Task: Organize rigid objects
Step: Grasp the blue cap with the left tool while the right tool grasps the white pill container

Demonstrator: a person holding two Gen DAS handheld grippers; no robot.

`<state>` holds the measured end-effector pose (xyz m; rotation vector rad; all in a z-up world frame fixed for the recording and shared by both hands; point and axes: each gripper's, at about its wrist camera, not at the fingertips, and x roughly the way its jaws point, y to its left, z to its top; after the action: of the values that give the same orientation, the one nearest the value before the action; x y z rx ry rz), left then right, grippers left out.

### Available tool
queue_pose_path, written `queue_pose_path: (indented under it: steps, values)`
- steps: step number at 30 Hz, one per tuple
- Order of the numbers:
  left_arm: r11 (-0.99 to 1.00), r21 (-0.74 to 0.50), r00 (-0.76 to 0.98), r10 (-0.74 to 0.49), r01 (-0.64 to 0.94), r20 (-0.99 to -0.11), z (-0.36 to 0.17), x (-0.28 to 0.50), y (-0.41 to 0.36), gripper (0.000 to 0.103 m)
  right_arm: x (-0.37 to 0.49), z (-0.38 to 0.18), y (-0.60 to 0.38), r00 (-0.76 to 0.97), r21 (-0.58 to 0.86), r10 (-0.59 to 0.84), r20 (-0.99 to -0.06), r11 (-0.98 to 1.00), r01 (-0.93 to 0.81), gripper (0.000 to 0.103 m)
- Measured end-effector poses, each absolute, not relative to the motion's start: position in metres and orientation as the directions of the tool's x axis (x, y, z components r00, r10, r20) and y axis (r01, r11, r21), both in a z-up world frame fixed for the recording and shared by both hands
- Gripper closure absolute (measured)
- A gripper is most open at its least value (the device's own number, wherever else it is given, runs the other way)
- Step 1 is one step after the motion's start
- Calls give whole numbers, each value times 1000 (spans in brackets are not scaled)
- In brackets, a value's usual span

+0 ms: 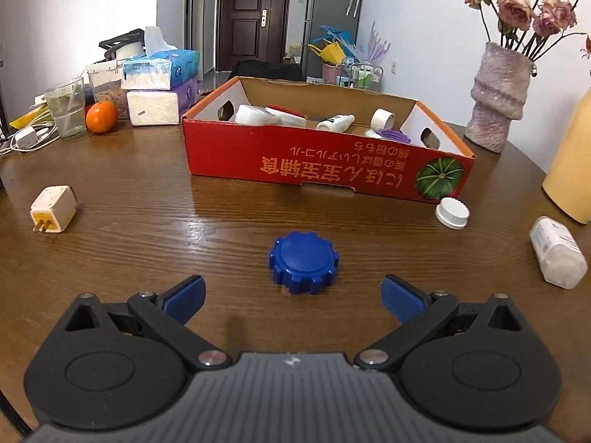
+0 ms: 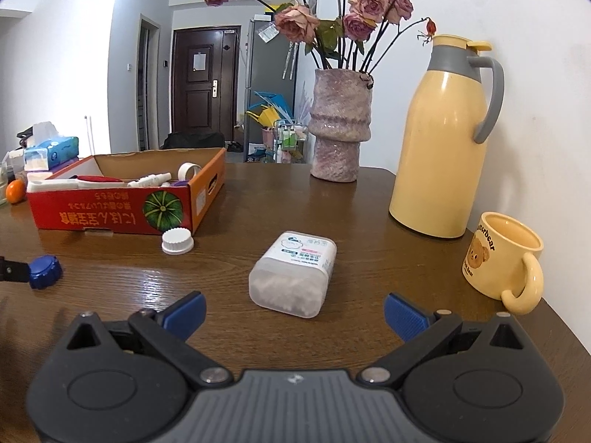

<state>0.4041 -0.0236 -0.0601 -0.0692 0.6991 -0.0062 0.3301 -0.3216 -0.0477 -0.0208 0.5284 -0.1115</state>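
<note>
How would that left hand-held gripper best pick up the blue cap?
Probably by its scalloped rim, coming from the near side. The blue cap lies flat on the table, straight ahead of the open left hand-held gripper. Its fingers can close on opposite sides, where the ridges help grip.

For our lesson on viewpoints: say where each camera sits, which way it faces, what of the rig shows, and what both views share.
Left wrist: on the left gripper, low over the table, facing the blue cap between its open fingers.
Right wrist: on the right gripper, facing the plastic container; open fingers show.
Shared: red box, white cap, blue cap, container.
</note>
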Motion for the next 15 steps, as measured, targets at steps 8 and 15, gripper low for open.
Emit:
queue_pose_path:
  steps: [8, 15]
  values:
    - [998, 1, 767, 44, -56, -640, -77, 429, -33, 0, 340, -54, -326, 850, -46, -118, -514, 993, 110, 0]
    - [998, 24, 755, 58, -55, -653, -91, 441, -34, 8, 349, -57, -327, 845, -40, -132, -518, 991, 130, 0]
